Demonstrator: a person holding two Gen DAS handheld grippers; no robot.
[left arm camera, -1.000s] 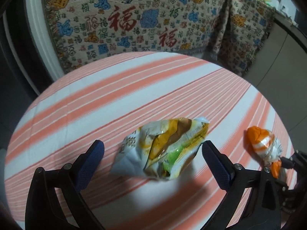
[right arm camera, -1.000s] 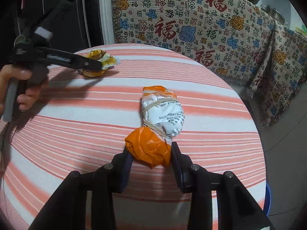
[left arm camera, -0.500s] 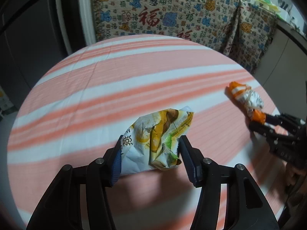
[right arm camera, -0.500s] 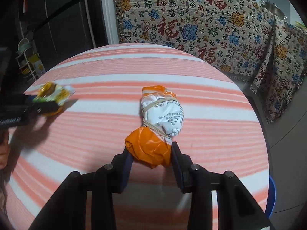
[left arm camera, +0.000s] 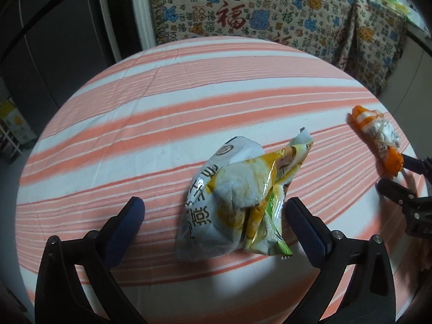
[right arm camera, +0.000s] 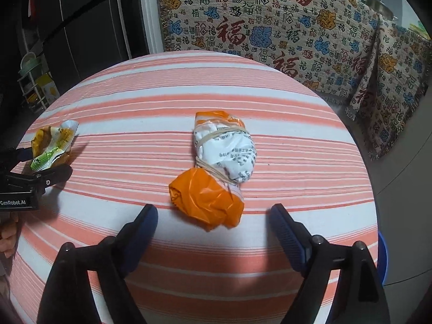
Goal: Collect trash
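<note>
A round tabletop (left arm camera: 167, 86) under an orange-and-white striped cloth carries two pieces of trash, with a patterned blanket (right arm camera: 283, 35) hanging behind it. The crumpled white-and-yellow snack bag (left arm camera: 237, 205) lies between the left gripper (left arm camera: 214, 217), whose fingers (left arm camera: 127, 224) have just been opening and now stand spread, the right one just beside the bag. Well apart to its right, the orange-and-white bundle (right arm camera: 218, 170) bound with rubber bands lies just ahead of the right gripper (right arm camera: 213, 222), whose fingers (right arm camera: 286, 232) have likewise just been opening and stand clear of it.
</note>
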